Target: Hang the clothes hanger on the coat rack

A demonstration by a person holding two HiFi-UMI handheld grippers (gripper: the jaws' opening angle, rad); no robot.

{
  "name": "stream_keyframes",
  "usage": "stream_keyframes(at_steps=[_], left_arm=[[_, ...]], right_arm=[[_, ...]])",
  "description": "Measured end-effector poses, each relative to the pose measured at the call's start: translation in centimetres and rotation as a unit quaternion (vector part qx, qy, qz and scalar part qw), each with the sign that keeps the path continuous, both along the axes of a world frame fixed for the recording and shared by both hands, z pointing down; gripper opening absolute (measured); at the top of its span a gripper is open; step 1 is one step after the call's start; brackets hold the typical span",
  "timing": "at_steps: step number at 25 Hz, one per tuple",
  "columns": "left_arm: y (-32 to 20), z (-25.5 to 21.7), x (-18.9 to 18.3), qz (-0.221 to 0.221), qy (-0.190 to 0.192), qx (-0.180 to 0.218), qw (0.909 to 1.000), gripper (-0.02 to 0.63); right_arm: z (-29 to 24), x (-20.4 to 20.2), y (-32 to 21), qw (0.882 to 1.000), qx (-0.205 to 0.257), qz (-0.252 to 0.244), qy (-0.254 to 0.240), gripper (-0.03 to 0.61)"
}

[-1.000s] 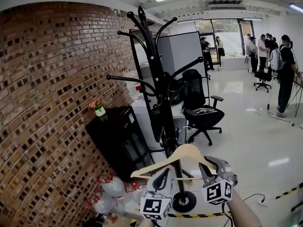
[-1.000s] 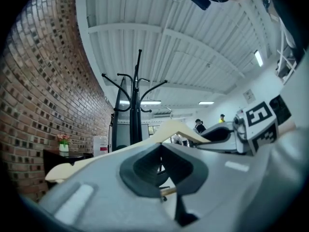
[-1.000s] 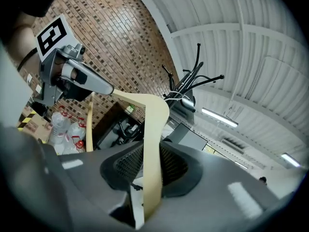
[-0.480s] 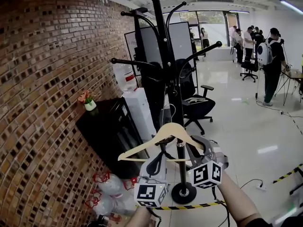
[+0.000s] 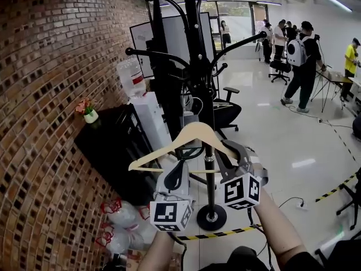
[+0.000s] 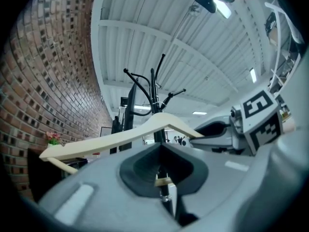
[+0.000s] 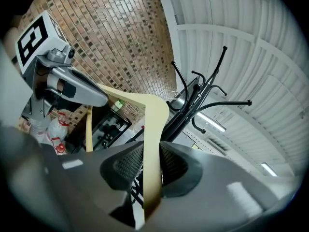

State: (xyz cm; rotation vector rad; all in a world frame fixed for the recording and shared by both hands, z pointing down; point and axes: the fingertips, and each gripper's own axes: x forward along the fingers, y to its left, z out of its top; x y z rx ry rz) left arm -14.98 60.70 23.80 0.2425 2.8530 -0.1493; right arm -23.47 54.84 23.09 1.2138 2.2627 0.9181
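Observation:
A pale wooden clothes hanger (image 5: 163, 150) is held level in front of the black coat rack (image 5: 198, 78), below its curved arms. My left gripper (image 5: 179, 171) is shut on the hanger's thin lower bar (image 6: 163, 180). My right gripper (image 5: 229, 151) is shut on the hanger's right shoulder (image 7: 152, 144). The hanger's hook is hidden against the rack's pole. The rack (image 6: 154, 91) rises ahead of the left gripper view, and its arms (image 7: 193, 100) spread above the right gripper's jaws. The hanger (image 6: 120, 138) touches no rack arm.
A brick wall (image 5: 45, 95) runs along the left. A black cabinet (image 5: 113, 151) with a flower pot (image 5: 89, 115), a water dispenser (image 5: 145, 117) and an office chair (image 5: 225, 110) stand around the rack's base (image 5: 211, 218). Striped tape (image 5: 225, 233) crosses the floor. Several people (image 5: 302, 61) stand far right.
Both grippers have carried the hanger up and closer to the coat rack. The rack now fills more of the head view. Both grips are unchanged.

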Motion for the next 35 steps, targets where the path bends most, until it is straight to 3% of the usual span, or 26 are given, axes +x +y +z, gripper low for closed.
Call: stream_keyframes(at_steps=[11,19,35], left_arm=[[2.8,-2.8,-0.4,-0.011,-0.017,-0.009,0.9998,0.005],[4.3,-4.3,-0.3,-0.022,-0.029,-0.012,0.9993,0.005],[5.8,-7.1,-0.8,-0.033,-0.041,-0.023,0.9984,0.005]], right_arm=[[-4.0,0.4,3.3,1.0,-0.015,0.02,-0.004,0.097],[-7.8,0.3,4.5,0.999,-0.019,0.038,-0.034,0.098],[-11.6,-0.5,6.5,0.997,-0.047,0.064,-0.021,0.098]])
